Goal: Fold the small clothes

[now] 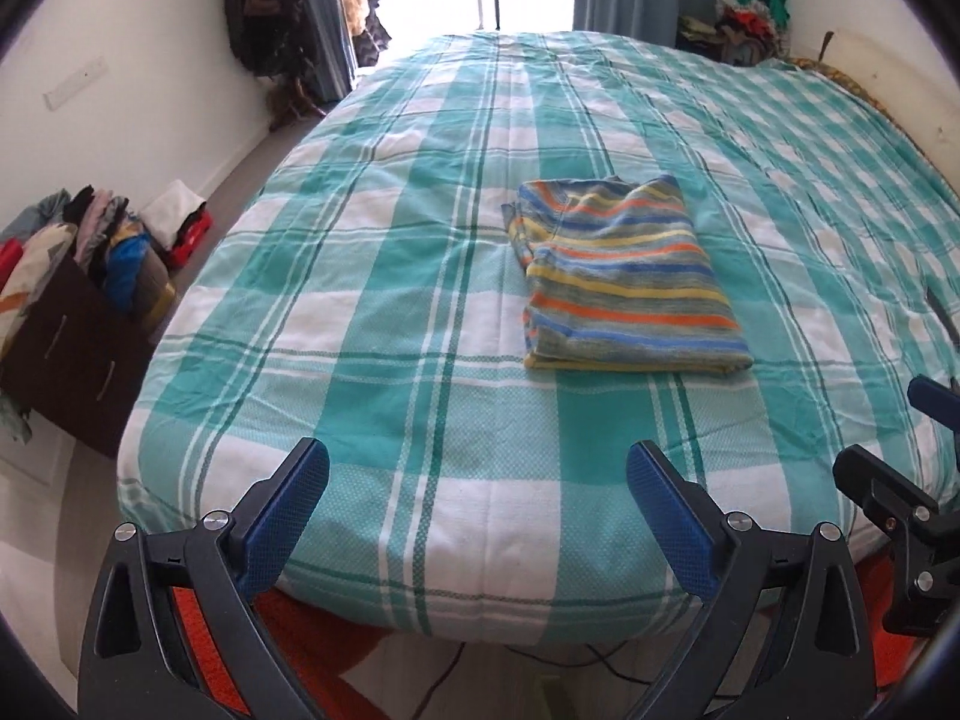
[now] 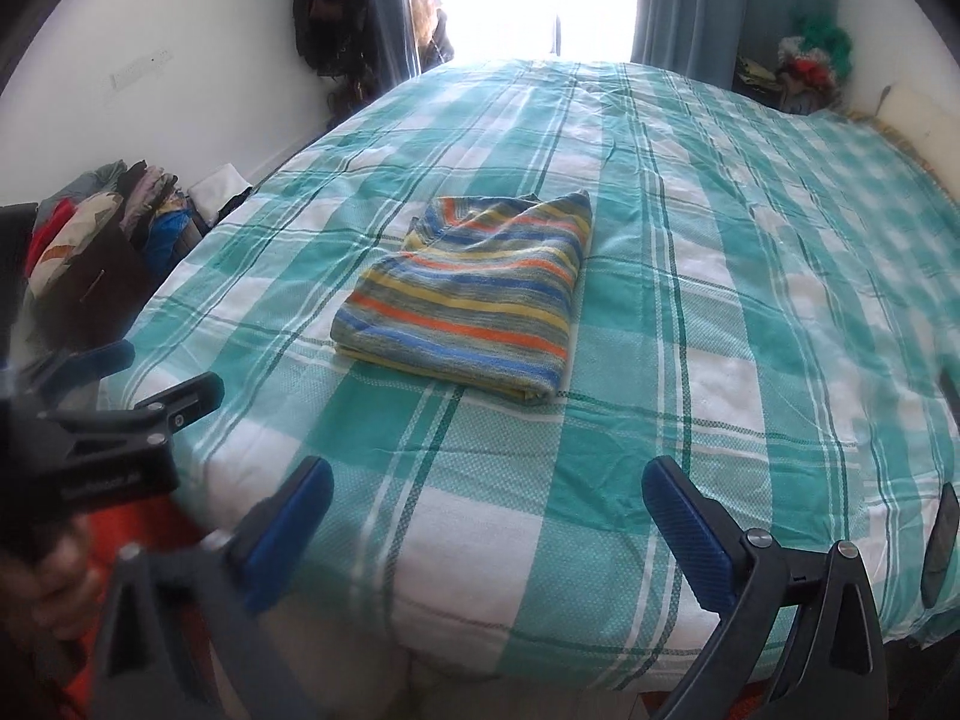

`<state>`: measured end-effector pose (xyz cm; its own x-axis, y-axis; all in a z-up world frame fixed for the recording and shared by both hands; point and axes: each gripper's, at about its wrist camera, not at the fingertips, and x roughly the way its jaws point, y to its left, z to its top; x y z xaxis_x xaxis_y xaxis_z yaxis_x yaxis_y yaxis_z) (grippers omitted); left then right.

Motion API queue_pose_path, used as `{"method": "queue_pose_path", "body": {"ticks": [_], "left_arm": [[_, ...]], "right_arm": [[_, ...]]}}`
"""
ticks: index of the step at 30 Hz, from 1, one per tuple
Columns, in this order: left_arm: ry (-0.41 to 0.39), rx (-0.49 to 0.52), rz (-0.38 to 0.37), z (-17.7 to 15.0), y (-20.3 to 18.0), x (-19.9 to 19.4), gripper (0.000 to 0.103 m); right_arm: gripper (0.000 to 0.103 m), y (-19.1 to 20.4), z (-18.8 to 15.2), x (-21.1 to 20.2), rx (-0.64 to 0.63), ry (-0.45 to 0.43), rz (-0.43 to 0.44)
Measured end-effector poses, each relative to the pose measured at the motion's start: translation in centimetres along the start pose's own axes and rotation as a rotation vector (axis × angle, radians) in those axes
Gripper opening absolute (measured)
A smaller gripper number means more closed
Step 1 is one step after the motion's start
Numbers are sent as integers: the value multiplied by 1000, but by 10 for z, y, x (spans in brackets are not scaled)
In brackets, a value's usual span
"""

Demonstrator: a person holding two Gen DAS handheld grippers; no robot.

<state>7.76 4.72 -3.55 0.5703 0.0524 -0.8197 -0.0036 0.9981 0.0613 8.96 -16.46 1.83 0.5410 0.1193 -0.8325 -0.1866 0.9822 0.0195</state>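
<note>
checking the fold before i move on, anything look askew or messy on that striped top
Mostly tidy. The striped top lies folded flat on the checked bedspread, but at its far left corner an under-layer pokes out past the top layer, so that edge isn't flush. Both grippers are open and clear of it.

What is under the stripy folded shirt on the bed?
The stripy folded shirt lies on the green and white checked bedspread. The piece of bedspread right beneath it is covered, so anything there cannot be seen.
</note>
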Motion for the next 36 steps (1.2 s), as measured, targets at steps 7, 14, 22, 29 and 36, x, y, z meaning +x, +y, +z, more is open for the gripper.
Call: {"method": "queue_pose_path", "body": {"ticks": [7, 14, 22, 29, 36], "left_arm": [[-38, 1, 31, -3, 6, -25, 100], [-39, 12, 49, -1, 8, -32, 100], [-43, 0, 48, 1, 9, -37, 100], [-42, 3, 50, 1, 7, -38, 100], [-51, 12, 31, 4, 6, -42, 100]], "right_arm": [[103, 13, 11, -17, 20, -17, -50], [103, 29, 19, -28, 11, -23, -93], [102, 30, 19, -32, 12, 2, -141], [103, 25, 17, -34, 21, 4, -166], [102, 20, 13, -33, 34, 10, -168]]}}
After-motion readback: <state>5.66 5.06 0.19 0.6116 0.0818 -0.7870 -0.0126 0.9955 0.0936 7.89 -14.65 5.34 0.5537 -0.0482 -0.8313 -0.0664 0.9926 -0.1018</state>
